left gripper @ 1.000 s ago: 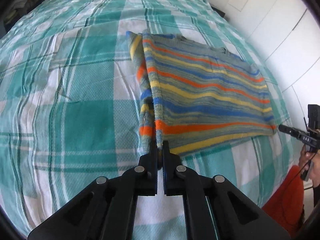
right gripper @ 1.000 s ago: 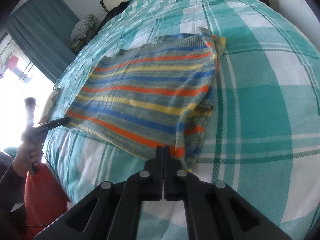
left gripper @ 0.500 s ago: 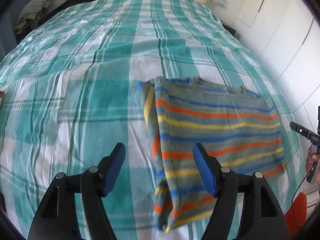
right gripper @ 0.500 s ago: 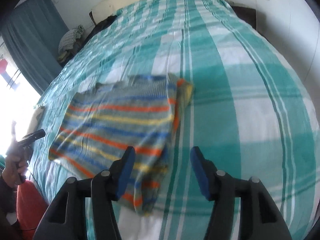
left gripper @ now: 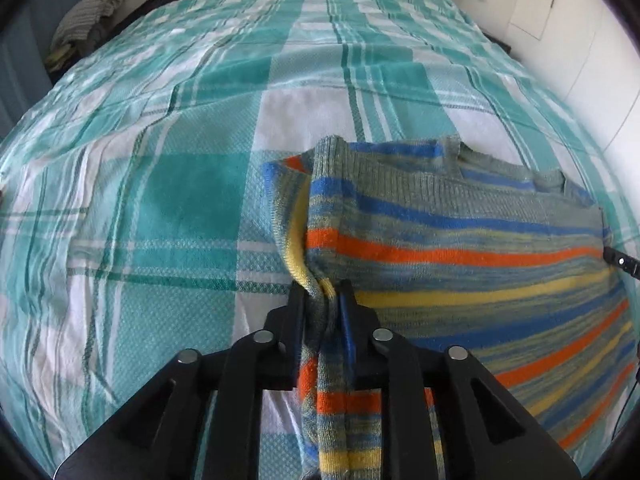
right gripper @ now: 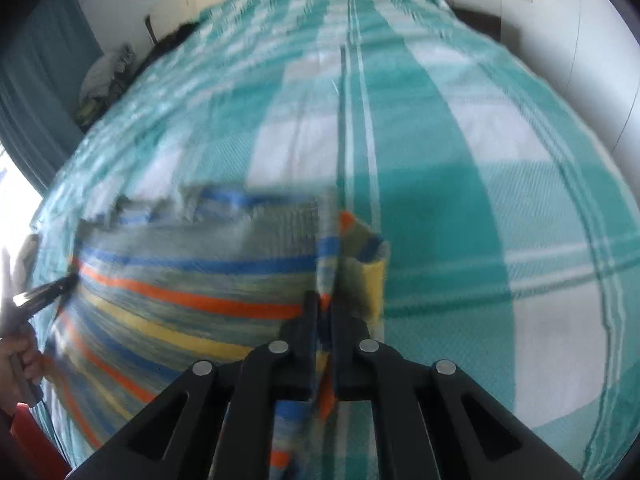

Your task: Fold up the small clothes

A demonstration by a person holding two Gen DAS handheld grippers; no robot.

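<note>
The striped sweater point(left gripper: 460, 248) lies flat on the bed point(left gripper: 160, 200), over a teal and white checked cover, already folded narrower with its sleeves tucked along the two side edges. The left gripper point(left gripper: 322, 300) has its jaws closing on the bunched fabric of one side edge, roughly halfway along it; the knit is pinched into a ridge between the pads and looks held. The right gripper point(right gripper: 326, 312) is clamped on the opposite side edge at about the same place, its jaws nearly together with only a thin fold of cloth between them, though that view is blurred. Each gripper shows up as a dark tip at the far side in the other's view, so the two face each other across the width of the sweater. The long axis of the sweater runs away from both cameras, from the hem close under the grippers toward the collar point(left gripper: 500, 164) farther up the bed. With both hands placed midway, equally near, the coming move is probably a fold across that long axis, bringing hem and collar together, and it depends on both sides travelling evenly
</note>
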